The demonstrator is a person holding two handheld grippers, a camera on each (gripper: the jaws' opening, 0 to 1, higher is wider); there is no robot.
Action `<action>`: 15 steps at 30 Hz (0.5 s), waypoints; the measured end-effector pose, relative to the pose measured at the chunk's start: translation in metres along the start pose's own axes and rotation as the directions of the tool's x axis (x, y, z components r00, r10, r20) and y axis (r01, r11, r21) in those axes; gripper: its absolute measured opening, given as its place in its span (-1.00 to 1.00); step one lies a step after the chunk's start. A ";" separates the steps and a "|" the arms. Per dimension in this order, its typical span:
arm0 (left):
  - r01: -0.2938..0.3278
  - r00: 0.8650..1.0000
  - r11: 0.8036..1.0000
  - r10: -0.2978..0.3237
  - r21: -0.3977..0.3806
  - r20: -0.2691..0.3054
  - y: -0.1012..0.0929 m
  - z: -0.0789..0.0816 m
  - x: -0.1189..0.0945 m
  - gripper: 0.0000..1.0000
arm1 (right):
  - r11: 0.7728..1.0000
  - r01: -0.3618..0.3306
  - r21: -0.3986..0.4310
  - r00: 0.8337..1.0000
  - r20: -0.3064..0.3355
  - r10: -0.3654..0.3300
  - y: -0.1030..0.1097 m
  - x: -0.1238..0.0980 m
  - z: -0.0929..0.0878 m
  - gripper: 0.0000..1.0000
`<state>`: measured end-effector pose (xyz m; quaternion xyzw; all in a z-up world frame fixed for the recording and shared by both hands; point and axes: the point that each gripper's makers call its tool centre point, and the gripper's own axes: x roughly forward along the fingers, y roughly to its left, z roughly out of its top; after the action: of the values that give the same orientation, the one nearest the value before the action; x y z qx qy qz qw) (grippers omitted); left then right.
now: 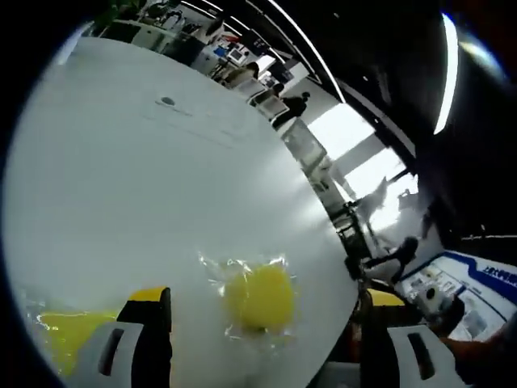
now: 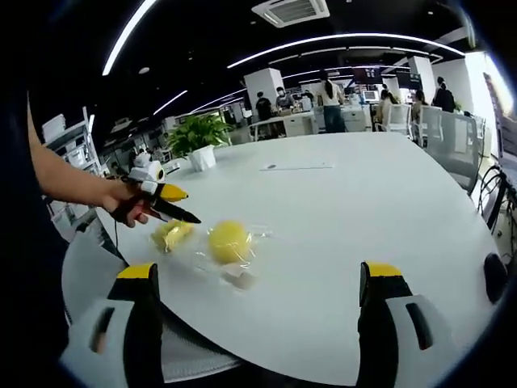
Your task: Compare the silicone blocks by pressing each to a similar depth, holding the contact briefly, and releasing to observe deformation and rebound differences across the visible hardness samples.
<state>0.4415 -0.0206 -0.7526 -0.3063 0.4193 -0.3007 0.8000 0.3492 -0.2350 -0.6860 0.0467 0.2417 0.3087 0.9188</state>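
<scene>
Round yellow silicone block (image 2: 229, 241) sits in its clear wrapper on the white worktop (image 2: 347, 218), near the worktop's near curved edge, and nothing is touching it. In the left gripper view the same block (image 1: 258, 296) lies flat between that view's own jaws, ahead of them, with the crinkled plastic spread around it. Just beside it lies a second yellow block (image 2: 171, 234), longer in shape and also wrapped, closer to the worktop's left edge as the right gripper view has it; in the left gripper view it (image 1: 69, 338) shows at the lower left, partly behind the left jaw. A small pale piece (image 2: 237, 276) rests on the worktop just in front of the round block; what it is, hard to tell.

Left gripper (image 2: 174, 204) is held in a hand (image 2: 128, 202) above the longer block, its dark yellow-tipped jaws pointing out toward the round one and apart from both. In its own view the 2 jaws stand spread wide, gripping nothing. Right gripper (image 2: 262, 279) hangs back over the near edge, its 2 yellow-capped jaws also wide apart and empty.

Further out: a potted plant (image 2: 199, 136) by the worktop's far left edge, people at desks beyond, ceiling light strips overhead.
</scene>
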 end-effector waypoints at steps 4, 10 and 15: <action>0.008 0.999 1.000 -0.007 0.006 -0.046 0.000 -0.007 0.009 0.78 | 1.000 -0.005 0.010 1.000 0.001 0.005 -0.003 0.004 0.002 0.93; 0.006 0.995 1.000 -0.007 -0.013 -0.097 0.000 -0.020 0.017 0.57 | 1.000 -0.022 0.022 1.000 -0.007 0.022 0.000 0.014 -0.003 0.93; -0.003 0.993 0.998 -0.004 -0.063 -0.117 0.000 -0.023 0.023 0.31 | 0.999 -0.033 0.022 0.999 -0.005 0.033 0.005 0.019 -0.004 0.93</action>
<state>0.4329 -0.0437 -0.7742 -0.3135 0.4745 -0.3049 0.7639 0.3578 -0.2204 -0.6963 0.0598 0.2467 0.3213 0.9123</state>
